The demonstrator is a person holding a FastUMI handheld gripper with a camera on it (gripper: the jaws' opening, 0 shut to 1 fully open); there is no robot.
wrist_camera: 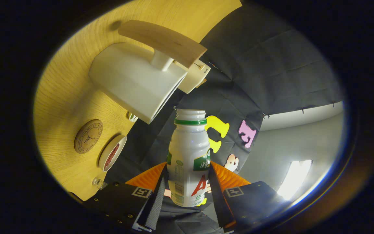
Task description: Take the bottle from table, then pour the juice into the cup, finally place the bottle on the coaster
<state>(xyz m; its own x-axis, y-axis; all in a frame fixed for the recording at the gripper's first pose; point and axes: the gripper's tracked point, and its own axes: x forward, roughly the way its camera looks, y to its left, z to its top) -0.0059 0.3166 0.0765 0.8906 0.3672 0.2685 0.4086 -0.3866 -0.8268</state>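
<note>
Gripper view, tilted so that the tabletop (pixel 63 97) reads as a steep wooden plane. On that plane lies a round coaster (pixel 88 136), flat, bare and away from the edge, the place where the bottle must finish. Just beside it, nearer the table's edge, stands a shallow white cup (pixel 112 152) whose inside shows a reddish patch; whether that is liquid or a printed bottom cannot be told. A small clear object (pixel 97 182) sits at the very edge of the tabletop. Farther along the same edge is a large white appliance (pixel 135 81) topped by a curved wooden handle (pixel 162 42).

The gripper (pixel 188 191) is clamped on the white bottle (pixel 189 159), one finger pressed to each flank of its lower body, so the bottle is carried clear of the table and well apart from cup and coaster. The bottle's mouth is uncapped, with a green ring below the threads; its walls are opaque, so the level of juice cannot be told.

Judged from this arrangement, the grasp low on the body leaves the neck free for pouring. Beyond the bottle hang the booth's dark cloth and a grey wall (pixel 291 143).
</note>
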